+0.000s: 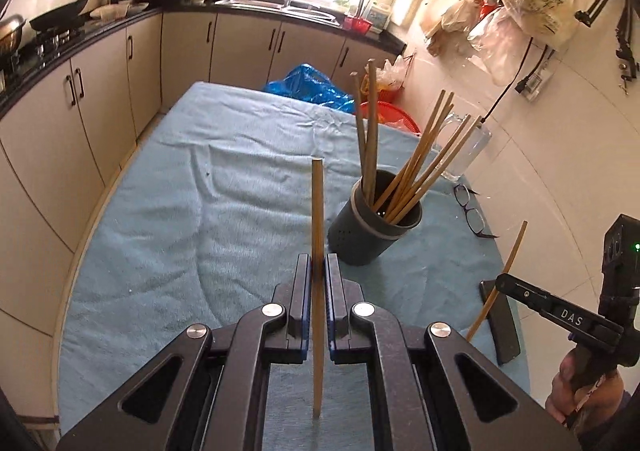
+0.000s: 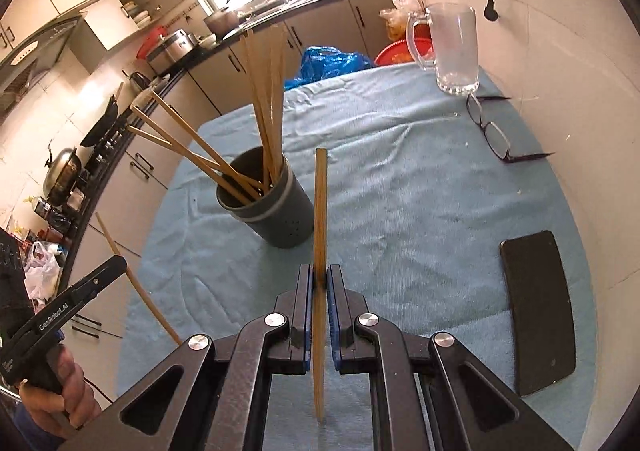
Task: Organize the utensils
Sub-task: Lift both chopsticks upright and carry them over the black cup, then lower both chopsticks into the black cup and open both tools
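Note:
My left gripper (image 1: pixel 319 263) is shut on a wooden chopstick (image 1: pixel 317 219) that stands upright between its blue pads, above the blue cloth. My right gripper (image 2: pixel 319 273) is shut on a second chopstick (image 2: pixel 321 211) in the same upright way. A dark grey utensil holder (image 1: pixel 374 229) (image 2: pixel 270 211) stands on the cloth with several chopsticks leaning in it. It lies ahead and to the right of the left gripper, ahead and to the left of the right one. Each gripper also shows in the other's view: the right gripper (image 1: pixel 500 281) and the left gripper (image 2: pixel 120 261), each with its chopstick.
A blue cloth covers the table (image 1: pixel 200 211). On it are a glass mug (image 2: pixel 456 51), a pair of glasses (image 2: pixel 492 131) and a black phone (image 2: pixel 538 311) near the white wall. Kitchen cabinets and a worktop with pans (image 1: pixel 60 17) run along the left and back.

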Demonstrator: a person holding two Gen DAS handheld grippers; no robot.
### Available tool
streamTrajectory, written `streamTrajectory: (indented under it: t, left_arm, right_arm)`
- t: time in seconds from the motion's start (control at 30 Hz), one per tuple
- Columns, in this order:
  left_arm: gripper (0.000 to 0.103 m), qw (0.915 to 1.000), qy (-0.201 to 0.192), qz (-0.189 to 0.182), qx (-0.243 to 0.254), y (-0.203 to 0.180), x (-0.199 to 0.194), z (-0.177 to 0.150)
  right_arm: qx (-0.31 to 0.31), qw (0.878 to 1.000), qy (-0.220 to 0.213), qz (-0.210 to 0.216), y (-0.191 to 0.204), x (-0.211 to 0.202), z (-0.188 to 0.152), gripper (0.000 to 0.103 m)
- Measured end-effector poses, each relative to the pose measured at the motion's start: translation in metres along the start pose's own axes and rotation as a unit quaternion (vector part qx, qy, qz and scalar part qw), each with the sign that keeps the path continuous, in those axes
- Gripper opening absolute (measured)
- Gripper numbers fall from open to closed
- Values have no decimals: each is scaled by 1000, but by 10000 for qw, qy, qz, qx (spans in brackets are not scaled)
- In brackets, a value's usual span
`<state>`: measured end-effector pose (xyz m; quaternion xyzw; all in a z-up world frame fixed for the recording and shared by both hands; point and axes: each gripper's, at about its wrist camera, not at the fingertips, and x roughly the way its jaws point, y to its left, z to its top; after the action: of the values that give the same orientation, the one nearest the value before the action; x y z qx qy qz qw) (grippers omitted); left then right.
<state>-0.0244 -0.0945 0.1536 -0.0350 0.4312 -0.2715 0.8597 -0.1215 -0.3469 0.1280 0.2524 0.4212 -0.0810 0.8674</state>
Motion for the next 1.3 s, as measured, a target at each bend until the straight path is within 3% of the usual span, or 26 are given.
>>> streamTrajectory:
  t: [1.3]
  left_arm:
    - [6, 9990, -404, -160, 126, -15, -21, 19]
  right_arm:
    - [63, 9987, -492, 102, -3, -28, 20, 7]
